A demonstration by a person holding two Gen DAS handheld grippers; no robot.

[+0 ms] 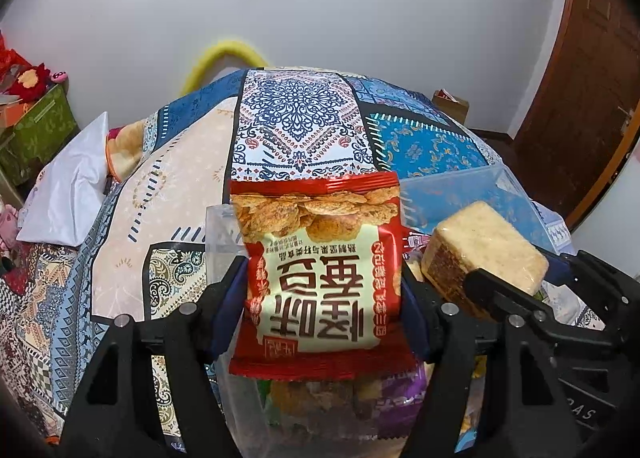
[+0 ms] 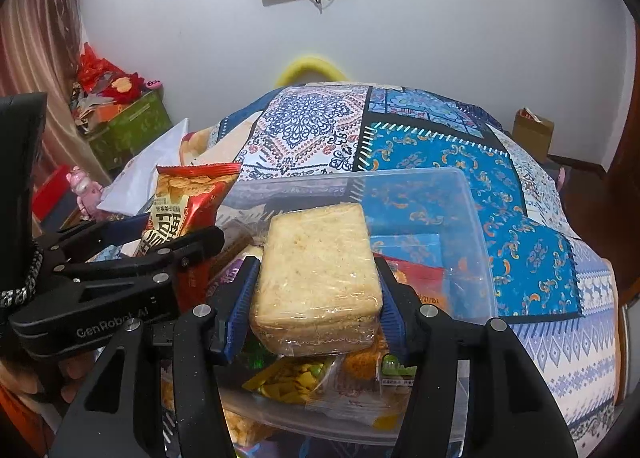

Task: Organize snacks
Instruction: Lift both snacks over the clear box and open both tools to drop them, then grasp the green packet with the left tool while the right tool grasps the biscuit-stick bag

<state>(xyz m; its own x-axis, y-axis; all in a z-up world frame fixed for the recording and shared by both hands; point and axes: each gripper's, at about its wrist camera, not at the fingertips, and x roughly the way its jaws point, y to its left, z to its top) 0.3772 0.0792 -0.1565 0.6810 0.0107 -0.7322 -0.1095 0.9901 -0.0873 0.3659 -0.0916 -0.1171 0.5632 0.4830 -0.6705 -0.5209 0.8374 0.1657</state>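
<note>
The bin (image 2: pixel 472 218) already holds several snacks. The left gripper (image 1: pixel 324 290) pinches a red packet (image 1: pixel 320 258); the right gripper (image 2: pixel 316 290) pinches a wrapped cake (image 2: pixel 316 274). Both hang above the bin, not yet released.

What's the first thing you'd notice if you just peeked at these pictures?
The red snack bag, pinched in the left gripper, fills the middle of its view. Beside it, the right gripper squeezes a pale wrapped cake over a clear tub of snacks. Behind both lies a blue patchwork cloth.
</note>
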